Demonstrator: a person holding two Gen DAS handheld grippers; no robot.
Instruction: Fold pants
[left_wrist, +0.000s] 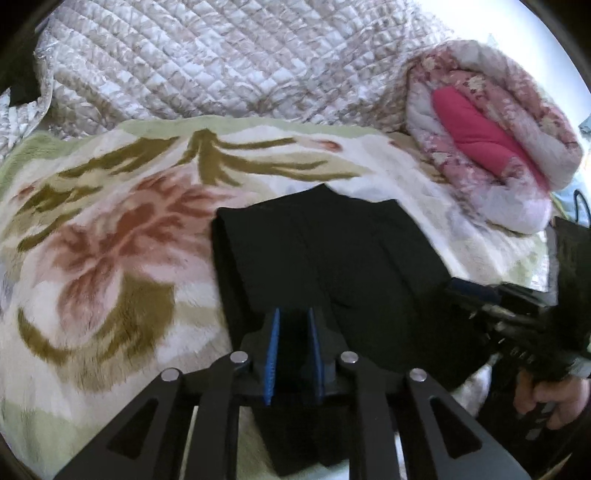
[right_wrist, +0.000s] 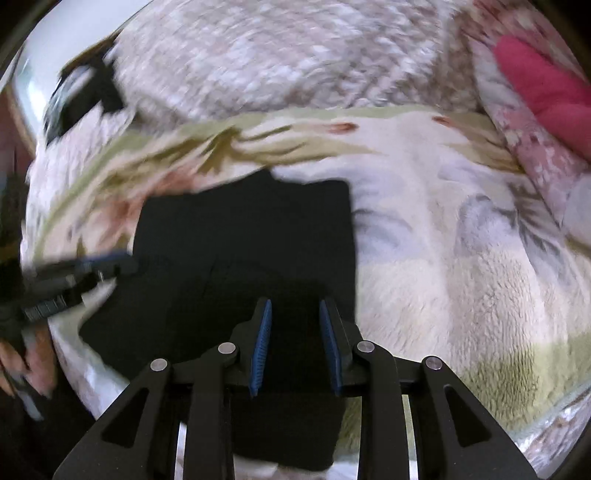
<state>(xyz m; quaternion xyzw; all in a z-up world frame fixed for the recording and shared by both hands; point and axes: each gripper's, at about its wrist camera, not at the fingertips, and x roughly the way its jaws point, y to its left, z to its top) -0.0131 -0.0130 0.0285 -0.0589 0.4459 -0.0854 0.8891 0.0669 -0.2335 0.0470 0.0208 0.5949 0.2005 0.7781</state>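
left gripper (left_wrist: 293, 314) parted over black pants (left_wrist: 332, 251), rolled pink quilt (left_wrist: 491, 155) whole only there

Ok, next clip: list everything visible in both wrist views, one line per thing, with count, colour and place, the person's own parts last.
pants: one, black, folded flat on the blanket, under both grippers.
floral blanket: one, cream with green and pink flowers, spread beneath the pants.
quilted cover: one, pale grey-beige, behind the blanket.
rolled quilt: one, pink floral with a bright pink inside, far right of the left wrist view.
dark object: one, black, upper left of the right wrist view; blurred, cannot identify.
left gripper: one, black with blue pads, jaws apart over the pants.
right gripper: one, black with blue pads, jaws apart over the pants.
hand: one, holding the right gripper.
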